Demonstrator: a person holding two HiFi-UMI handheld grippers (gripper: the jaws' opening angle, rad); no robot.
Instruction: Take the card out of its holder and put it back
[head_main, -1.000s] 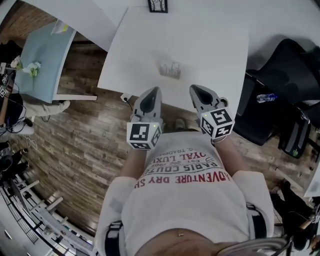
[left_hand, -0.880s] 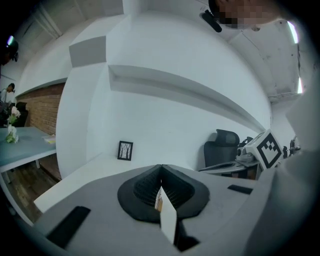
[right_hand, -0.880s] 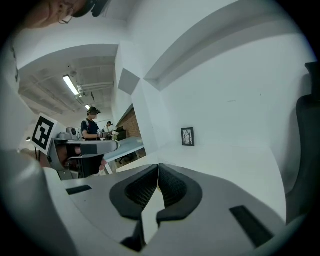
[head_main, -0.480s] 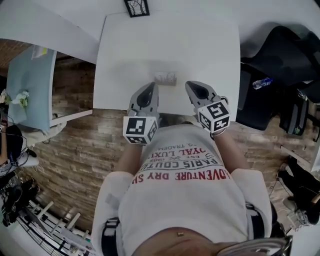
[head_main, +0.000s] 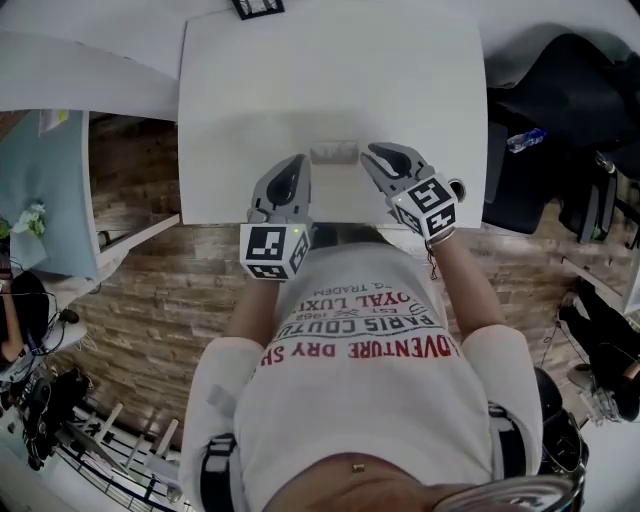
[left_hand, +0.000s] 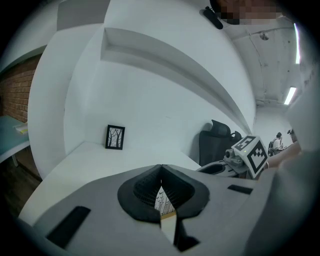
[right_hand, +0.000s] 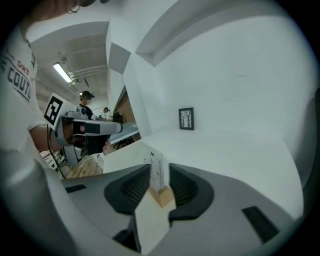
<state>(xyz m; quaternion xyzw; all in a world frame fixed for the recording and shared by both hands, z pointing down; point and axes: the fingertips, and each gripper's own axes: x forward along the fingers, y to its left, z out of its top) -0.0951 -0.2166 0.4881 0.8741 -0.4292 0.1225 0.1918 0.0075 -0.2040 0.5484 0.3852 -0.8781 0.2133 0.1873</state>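
A clear card (right_hand: 156, 171) stands upright in a small wooden holder (right_hand: 161, 196) near the front of the white table (head_main: 330, 80). In the head view the holder (head_main: 334, 153) sits between the two gripper tips. My right gripper (head_main: 372, 152) is just right of it. In the right gripper view its jaws (right_hand: 159, 167) are opening, with a narrow gap through which the card shows ahead, untouched. My left gripper (head_main: 297, 162) is just left of the holder. Its jaws (left_hand: 161, 167) are shut tip to tip, and the card (left_hand: 162, 199) shows through the hollow behind them.
A small black picture frame (head_main: 258, 7) stands at the table's far edge. A black office chair (head_main: 570, 100) and a water bottle (head_main: 527, 138) are to the right. A pale blue table (head_main: 55, 180) stands to the left over a wooden floor. The table's front edge lies under the grippers.
Both grippers have moved forward from in front of the table edge to either side of the card holder. The holder has not moved.
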